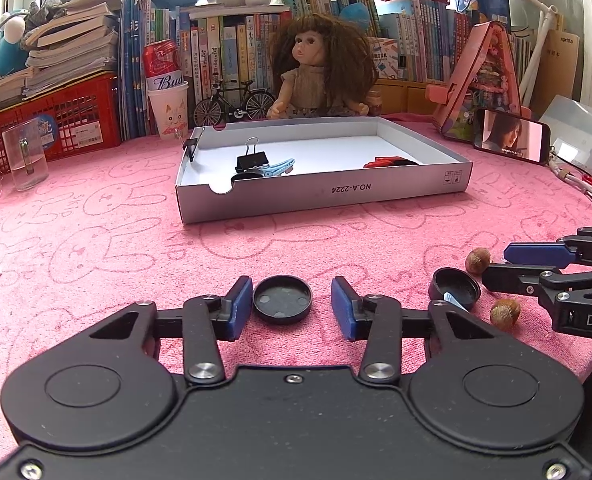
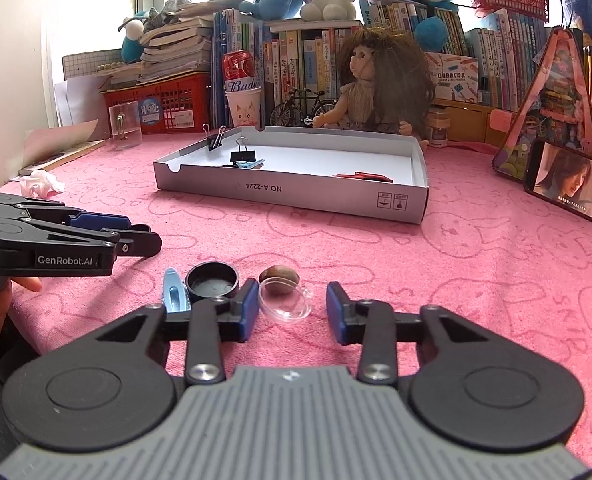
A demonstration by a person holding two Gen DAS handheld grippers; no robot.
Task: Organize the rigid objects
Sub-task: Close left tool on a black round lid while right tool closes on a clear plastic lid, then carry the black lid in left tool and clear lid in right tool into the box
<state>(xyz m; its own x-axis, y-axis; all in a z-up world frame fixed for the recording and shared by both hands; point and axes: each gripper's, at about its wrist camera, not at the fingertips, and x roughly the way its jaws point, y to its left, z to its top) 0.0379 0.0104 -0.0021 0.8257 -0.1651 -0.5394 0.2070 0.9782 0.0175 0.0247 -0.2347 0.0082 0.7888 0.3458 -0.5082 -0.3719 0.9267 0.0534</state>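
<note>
A black cap [image 1: 282, 299] lies between the left claw's [image 1: 291, 307] open fingers.

Both wrist cameras sit low over the pink cloth [image 1: 135, 208], just behind their own fingers, looking slightly downward toward the white box [image 1: 324, 192] with the bookshelf behind it. The left view faces the box nearly head-on; the right view stands further right and sees it angled [image 2: 296, 196]. Both share the box, the doll [image 1: 320, 68] behind it, and each catches the other gripper at its edge.
</note>
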